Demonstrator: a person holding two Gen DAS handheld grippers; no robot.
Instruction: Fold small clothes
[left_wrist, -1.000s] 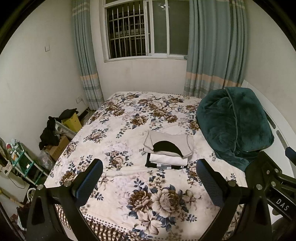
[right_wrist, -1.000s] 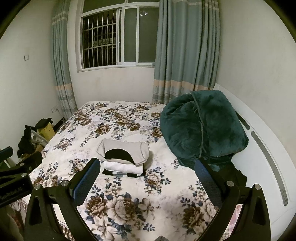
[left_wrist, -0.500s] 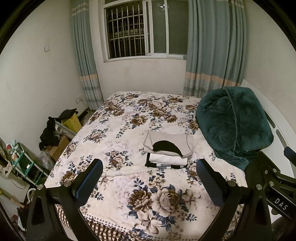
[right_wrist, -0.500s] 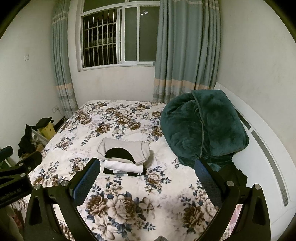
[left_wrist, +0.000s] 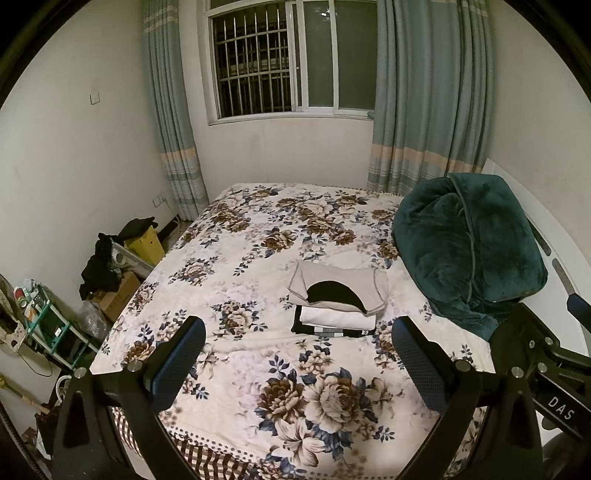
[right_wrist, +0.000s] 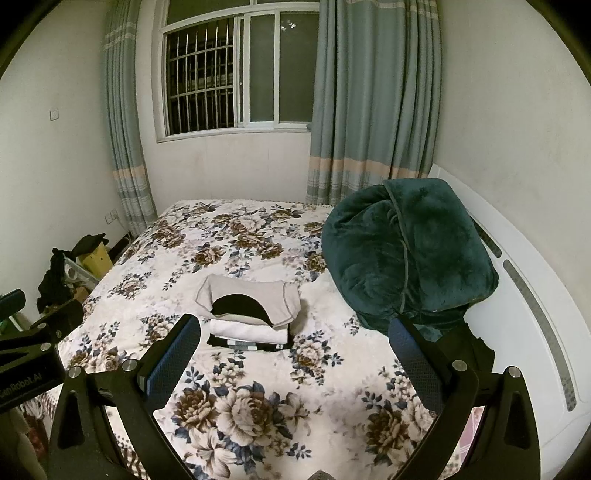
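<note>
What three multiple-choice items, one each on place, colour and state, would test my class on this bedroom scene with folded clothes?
1. Where does the stack of folded clothes lie?
A. on the floor
B. on the floral bed, left of the blanket
C. on the windowsill

2. What colour is the bundled blanket?
A. dark green
B. red
C. yellow

3. How do the left hand-held gripper and right hand-held gripper stand?
A. both shut on cloth
B. one open, one shut
C. both open, holding nothing

Answers:
1 B, the stack rests mid-bed beside the blanket.
2 A, its plush surface is deep green.
3 C, each view shows the fingers wide apart with only the bed between them.
</note>
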